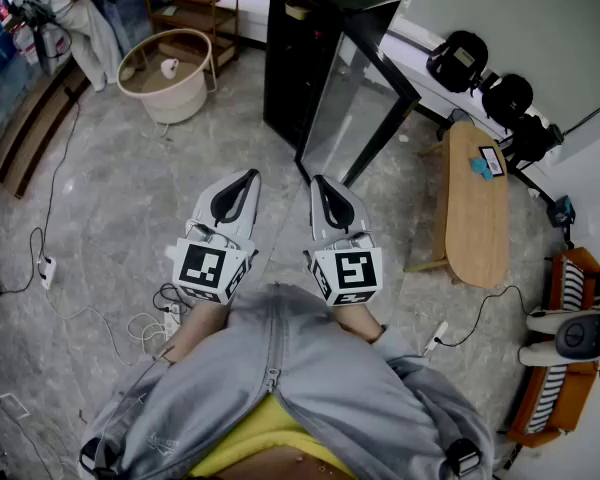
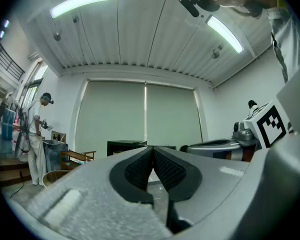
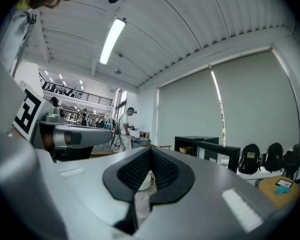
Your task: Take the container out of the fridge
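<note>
Closed right gripper (image 3: 150,150); perhaps container (image 3: 186,149) beyond.

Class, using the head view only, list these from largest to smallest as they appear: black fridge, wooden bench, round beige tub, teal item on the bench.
1. the black fridge
2. the wooden bench and the round beige tub: too alike in apparent size to rank
3. the teal item, by far the smallest
</note>
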`<control>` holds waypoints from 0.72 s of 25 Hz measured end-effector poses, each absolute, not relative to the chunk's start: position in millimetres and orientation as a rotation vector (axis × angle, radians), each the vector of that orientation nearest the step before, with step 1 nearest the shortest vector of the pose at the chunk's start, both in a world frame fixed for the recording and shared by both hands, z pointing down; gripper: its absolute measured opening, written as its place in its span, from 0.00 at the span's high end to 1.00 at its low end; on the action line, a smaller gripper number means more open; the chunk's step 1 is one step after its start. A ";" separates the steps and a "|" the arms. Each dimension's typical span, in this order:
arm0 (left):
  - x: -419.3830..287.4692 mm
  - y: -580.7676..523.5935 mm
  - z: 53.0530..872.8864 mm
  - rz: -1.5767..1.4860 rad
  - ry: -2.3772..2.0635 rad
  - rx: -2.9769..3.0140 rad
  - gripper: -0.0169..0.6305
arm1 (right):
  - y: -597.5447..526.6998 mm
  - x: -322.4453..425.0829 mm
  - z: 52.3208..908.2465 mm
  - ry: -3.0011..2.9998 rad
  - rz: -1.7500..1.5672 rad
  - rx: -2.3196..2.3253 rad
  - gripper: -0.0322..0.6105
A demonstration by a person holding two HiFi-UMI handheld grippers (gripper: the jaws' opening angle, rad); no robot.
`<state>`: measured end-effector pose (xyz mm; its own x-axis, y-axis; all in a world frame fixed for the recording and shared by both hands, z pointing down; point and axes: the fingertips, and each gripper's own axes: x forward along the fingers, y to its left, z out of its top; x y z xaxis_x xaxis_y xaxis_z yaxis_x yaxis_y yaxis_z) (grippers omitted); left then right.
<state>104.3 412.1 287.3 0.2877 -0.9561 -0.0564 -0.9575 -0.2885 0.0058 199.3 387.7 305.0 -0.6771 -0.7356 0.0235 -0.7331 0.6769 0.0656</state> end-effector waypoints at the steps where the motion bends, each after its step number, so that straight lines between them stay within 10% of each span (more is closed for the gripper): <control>1: 106.4 409.2 289.1 0.075 1.859 -2.500 0.97 | 384.4 200.5 307.5 -2.832 -0.070 1.238 0.95; 18: 78.8 303.2 320.8 0.073 1.851 -2.550 0.97 | 276.3 178.6 338.0 -2.844 0.022 1.261 0.95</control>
<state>78.8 303.2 320.8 0.3095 -0.9504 -0.0313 -0.9499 -0.3105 0.0355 178.6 276.3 338.0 -0.6711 -0.7406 0.0332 -0.7410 0.6715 -0.0004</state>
